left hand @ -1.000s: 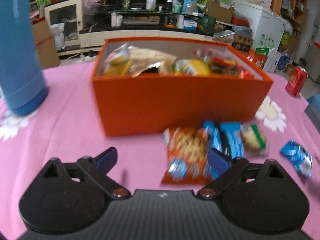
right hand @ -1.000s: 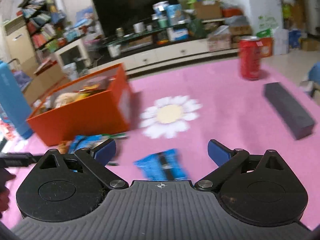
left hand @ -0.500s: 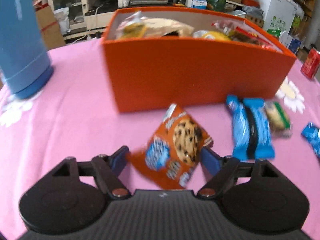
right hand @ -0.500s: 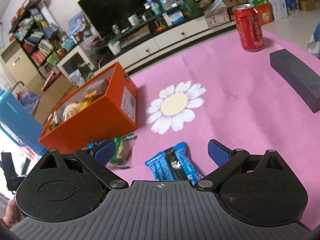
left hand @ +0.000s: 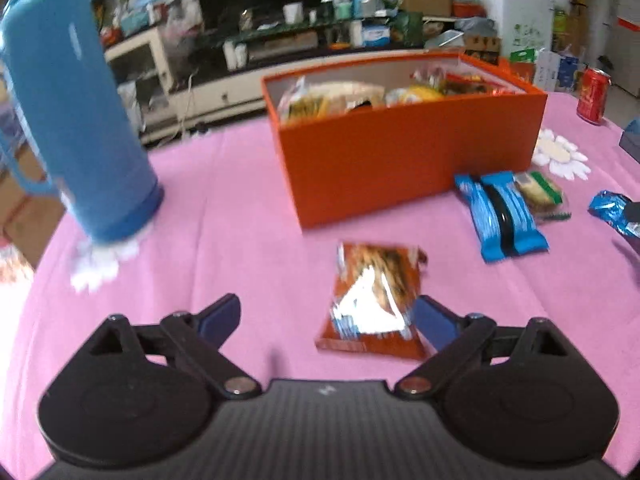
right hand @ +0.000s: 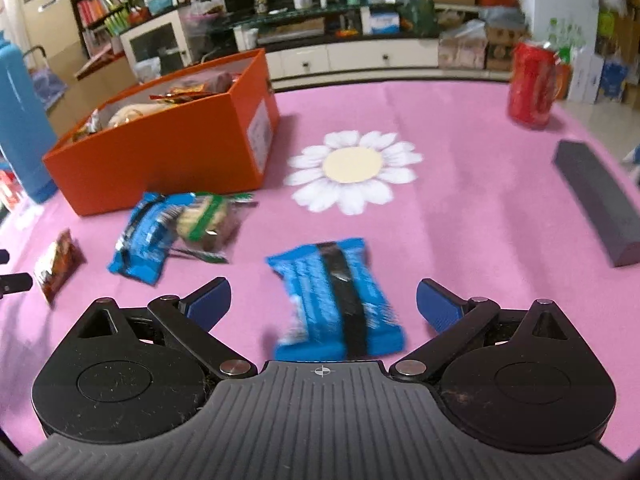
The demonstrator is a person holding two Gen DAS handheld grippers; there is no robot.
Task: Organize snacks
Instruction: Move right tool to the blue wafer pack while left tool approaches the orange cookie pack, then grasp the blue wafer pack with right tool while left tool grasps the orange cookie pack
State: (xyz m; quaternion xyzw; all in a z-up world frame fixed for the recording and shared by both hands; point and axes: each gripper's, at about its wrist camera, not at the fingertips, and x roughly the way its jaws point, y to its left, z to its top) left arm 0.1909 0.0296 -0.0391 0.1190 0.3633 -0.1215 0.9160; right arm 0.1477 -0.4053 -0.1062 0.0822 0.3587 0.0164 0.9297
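My left gripper (left hand: 328, 320) hangs low over the pink tablecloth (left hand: 240, 240) with its jaws opening. The orange cookie packet (left hand: 372, 300) lies flat between them, close to the right finger (left hand: 434, 320) and far from the left one. My right gripper (right hand: 323, 306) is open, and a blue wrapped snack (right hand: 336, 300) lies on the cloth between its fingers, touched by neither. The orange box (left hand: 400, 152) holds several snacks. Beside it lie another blue packet (left hand: 500, 216) and a green-and-white snack (left hand: 540, 194). In the right wrist view the orange box (right hand: 160, 152) stands at the left.
A tall blue thermos (left hand: 76, 120) stands left of the box. A red can (right hand: 534, 84) stands at the far right and a dark grey block (right hand: 600, 200) lies along the right edge. A daisy print (right hand: 354, 170) marks the cloth. Shelves and cartons lie beyond the table.
The left jaws narrowed around the cookie packet, then spread again; the packet now lies flat, foil glinting. The right gripper sank until the blue snack lay between its fingers.
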